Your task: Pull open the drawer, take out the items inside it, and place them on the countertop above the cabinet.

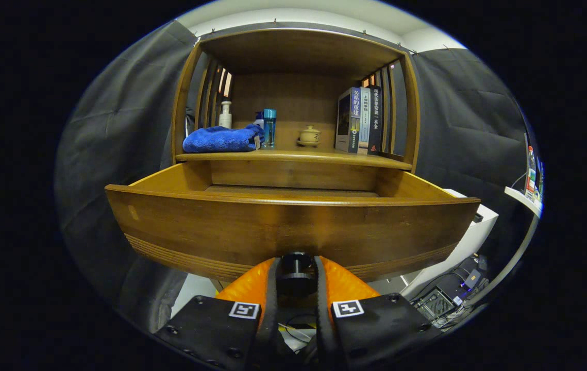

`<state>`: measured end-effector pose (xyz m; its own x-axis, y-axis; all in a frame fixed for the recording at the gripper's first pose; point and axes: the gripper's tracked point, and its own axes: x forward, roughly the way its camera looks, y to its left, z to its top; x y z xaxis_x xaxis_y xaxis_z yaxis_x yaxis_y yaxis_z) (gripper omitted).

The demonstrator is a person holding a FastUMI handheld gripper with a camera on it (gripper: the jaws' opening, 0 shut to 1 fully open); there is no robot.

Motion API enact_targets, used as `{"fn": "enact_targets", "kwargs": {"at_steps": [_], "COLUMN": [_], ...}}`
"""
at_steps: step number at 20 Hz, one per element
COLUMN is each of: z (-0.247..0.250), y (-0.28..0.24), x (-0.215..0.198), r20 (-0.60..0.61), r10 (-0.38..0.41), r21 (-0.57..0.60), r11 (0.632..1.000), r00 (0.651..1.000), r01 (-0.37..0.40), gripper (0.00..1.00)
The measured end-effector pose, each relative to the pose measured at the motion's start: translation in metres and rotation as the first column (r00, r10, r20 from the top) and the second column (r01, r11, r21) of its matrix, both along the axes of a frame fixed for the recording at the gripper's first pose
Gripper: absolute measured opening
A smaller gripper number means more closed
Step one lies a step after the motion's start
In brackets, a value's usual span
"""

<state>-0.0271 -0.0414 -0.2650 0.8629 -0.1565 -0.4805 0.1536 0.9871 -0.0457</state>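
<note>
Between the fingertips of the gripper, the drawer's dark knob sits clamped from both sides. Just ahead, the drawer stands pulled out (its contents hidden behind the front panel), below the countertop, so the next reach goes up and over that panel.

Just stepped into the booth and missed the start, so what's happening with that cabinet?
A person's handheld gripper is closed on the dark knob of the wooden drawer, one finger on each side. The drawer is pulled out from under the countertop; its inside is hidden behind its front. On the countertop sit a blue towel, bottles, a small teapot and books.
</note>
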Motion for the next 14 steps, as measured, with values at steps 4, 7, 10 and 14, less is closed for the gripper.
{"fn": "enact_targets", "kwargs": {"at_steps": [4,7,10,14], "z": [-0.001,0.000,0.000,-0.001], "y": [0.002,0.004,0.005,0.005], "x": [-0.010,-0.017,-0.018,-0.018], "r20": [-0.029,-0.047,-0.035,-0.014], "r10": [0.007,0.004,0.017,0.040], "r21": [0.001,0.006,-0.004,0.008], "r11": [1.000,1.000,1.000,0.999], "r00": [1.000,0.999,0.999,0.999], "r01": [-0.007,-0.004,-0.018,-0.040], "gripper": [0.38,0.39,0.38,0.44]}}
